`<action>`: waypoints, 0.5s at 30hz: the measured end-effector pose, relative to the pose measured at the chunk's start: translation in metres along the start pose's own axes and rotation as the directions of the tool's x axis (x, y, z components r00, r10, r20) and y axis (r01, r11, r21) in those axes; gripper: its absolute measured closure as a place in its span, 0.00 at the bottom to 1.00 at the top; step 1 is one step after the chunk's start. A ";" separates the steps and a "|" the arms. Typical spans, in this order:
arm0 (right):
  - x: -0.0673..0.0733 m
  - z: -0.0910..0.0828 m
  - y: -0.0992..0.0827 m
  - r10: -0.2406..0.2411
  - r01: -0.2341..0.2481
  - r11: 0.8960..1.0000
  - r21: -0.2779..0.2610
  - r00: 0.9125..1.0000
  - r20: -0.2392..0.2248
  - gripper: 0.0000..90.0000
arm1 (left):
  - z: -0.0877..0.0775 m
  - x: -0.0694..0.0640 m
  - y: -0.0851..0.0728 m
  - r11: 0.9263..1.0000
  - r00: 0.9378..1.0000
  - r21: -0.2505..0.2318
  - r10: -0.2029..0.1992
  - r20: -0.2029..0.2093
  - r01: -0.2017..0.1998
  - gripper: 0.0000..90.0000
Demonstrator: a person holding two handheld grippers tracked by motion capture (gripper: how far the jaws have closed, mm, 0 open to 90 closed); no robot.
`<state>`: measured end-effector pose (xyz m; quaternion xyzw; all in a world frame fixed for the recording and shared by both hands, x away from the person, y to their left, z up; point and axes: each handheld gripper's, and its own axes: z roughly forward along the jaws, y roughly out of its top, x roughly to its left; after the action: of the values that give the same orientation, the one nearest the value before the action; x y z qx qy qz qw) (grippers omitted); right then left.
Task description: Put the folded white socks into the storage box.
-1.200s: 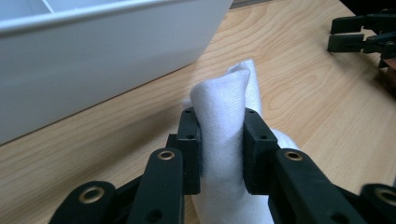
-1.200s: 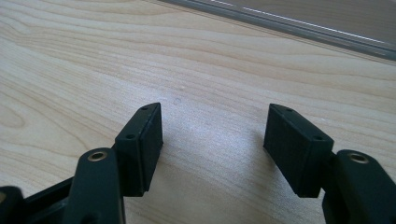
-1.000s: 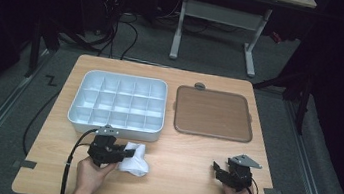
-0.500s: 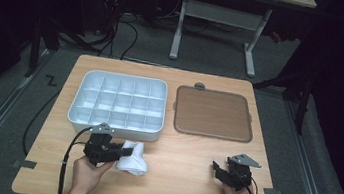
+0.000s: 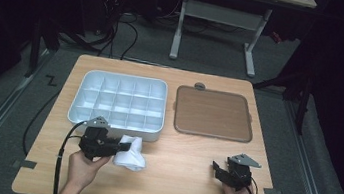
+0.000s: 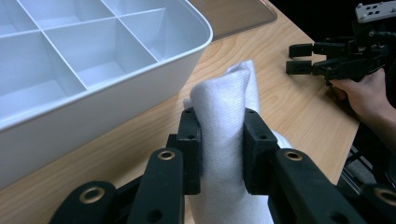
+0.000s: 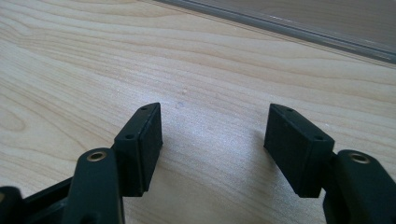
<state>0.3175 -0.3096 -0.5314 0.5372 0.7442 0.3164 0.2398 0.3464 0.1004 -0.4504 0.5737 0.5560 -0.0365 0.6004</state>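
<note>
Gripping the white cloth (image 6: 224,140) between its pads, my left gripper (image 6: 219,149) held the bundle pinched at the table's (image 5: 184,179) near edge, just beside the white compartment tray (image 5: 119,101). My right gripper (image 7: 212,140) rested low over bare wood with its jaws wide apart and nothing between them, well apart from the cloth, near the brown tray (image 5: 212,113).

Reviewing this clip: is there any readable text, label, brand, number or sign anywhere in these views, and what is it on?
None: no readable text in any view.
White cloth in the left claw: blank.
Divided white tray: no label or numbers.
Brown tray: plain.
Right claw and wooden table: no markings.
</note>
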 end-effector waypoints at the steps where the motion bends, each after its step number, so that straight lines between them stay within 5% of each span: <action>1: 0.000 0.000 0.000 0.000 0.000 1.000 0.000 1.000 0.000 0.42 | 0.000 0.000 0.001 1.000 1.000 0.000 0.004 -0.001 -0.004 0.81; 15: 0.000 0.000 0.000 -0.007 0.007 1.000 0.000 1.000 -0.003 0.40 | -0.003 -0.005 0.019 1.000 1.000 -0.017 0.010 0.006 -0.010 0.81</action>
<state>0.3177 -0.3096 -0.5314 0.5340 0.7466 0.3164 0.2396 0.3557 0.1065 -0.4336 0.5712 0.5515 -0.0307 0.6072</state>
